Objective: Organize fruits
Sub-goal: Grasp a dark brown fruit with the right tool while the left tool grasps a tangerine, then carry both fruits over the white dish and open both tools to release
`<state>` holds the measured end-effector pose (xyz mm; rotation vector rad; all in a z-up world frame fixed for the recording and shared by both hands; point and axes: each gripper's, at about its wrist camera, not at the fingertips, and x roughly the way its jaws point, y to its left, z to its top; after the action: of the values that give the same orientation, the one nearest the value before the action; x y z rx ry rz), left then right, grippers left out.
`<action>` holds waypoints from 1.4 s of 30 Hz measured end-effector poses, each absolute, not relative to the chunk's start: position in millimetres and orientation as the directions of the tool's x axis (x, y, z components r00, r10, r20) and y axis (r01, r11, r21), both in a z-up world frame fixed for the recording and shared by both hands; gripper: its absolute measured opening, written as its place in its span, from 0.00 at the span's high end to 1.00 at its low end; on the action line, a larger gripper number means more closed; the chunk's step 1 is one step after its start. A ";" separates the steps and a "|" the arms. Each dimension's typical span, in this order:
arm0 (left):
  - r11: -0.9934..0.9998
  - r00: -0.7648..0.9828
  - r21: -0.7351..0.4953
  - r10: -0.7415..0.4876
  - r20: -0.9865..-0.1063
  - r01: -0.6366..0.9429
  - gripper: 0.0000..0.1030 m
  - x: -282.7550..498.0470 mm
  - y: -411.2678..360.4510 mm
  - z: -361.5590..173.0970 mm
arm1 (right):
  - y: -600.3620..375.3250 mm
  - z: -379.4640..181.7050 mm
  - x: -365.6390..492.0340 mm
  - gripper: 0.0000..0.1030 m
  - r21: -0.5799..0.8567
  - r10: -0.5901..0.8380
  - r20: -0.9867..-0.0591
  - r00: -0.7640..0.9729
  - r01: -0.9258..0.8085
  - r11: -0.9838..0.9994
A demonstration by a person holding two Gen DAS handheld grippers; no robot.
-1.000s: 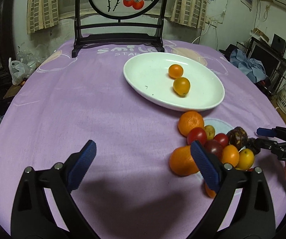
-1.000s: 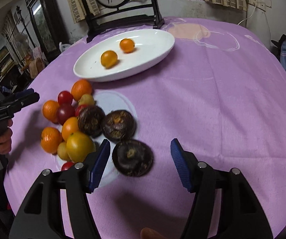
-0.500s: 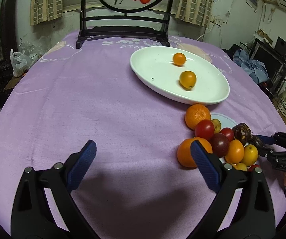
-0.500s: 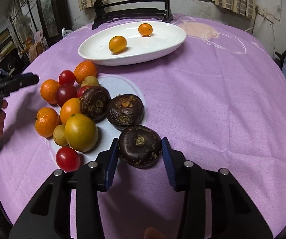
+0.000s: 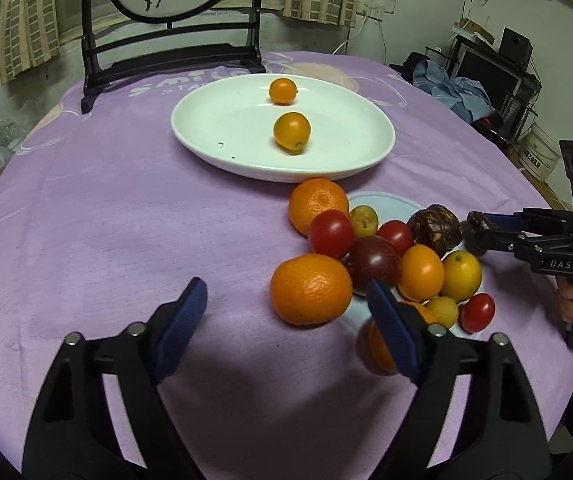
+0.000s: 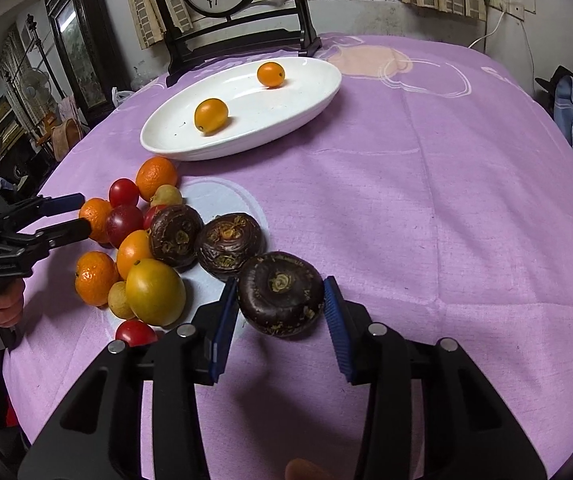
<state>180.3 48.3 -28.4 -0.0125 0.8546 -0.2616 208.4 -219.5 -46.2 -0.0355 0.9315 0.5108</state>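
Fruit sorting is at the pick-up step, with most of the work outstanding. Only two small orange kumquat-like fruits [image 5: 291, 131] lie in the white oval ceramic dish [image 5: 346, 152]; the mixed pile remains on the purple tablecloth [image 5: 126, 208], just short of the dish.

Right gripper [image 6: 280, 310]: its blue pads sit against both sides of the nearest dark brown, flattened round fruit [image 6: 281, 300], and the jaws are narrowed onto it. The grasp looks made. Whether the fruit has cleared the cloth cannot be told. Two similar dark fruits [image 6: 228, 246] lie just beside it, not caught.

Left gripper [image 5: 286, 316]: its jaws are closing from wide around the nearer large orange mandarin [image 5: 310, 289]. The mandarin sits toward the right-hand pad; neither pad presses on it, so nothing is held. A dark red plum-like fruit [image 5: 374, 258] and red cherry tomatoes [image 5: 330, 234] crowd it on the far side.

Assessment of next move:
- Right: lift straight up, then carry to a bare part of the dish and lower gently, since round fruit is likely to roll.
- Left: centre the mandarin between the pads before the jaws meet, or it may be pushed into its neighbours and scatter the pile.
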 end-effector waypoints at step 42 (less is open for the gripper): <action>0.988 0.677 -0.151 -0.124 -0.725 0.019 0.55 311.1 47.0 -13.0 | -134.7 -23.6 325.3 0.56 0.238 0.478 -0.651 0.589 -0.440 0.866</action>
<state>311.1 47.0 -13.0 -0.1354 0.8237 -0.0808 325.3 -134.7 -23.6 0.0532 0.7735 0.5350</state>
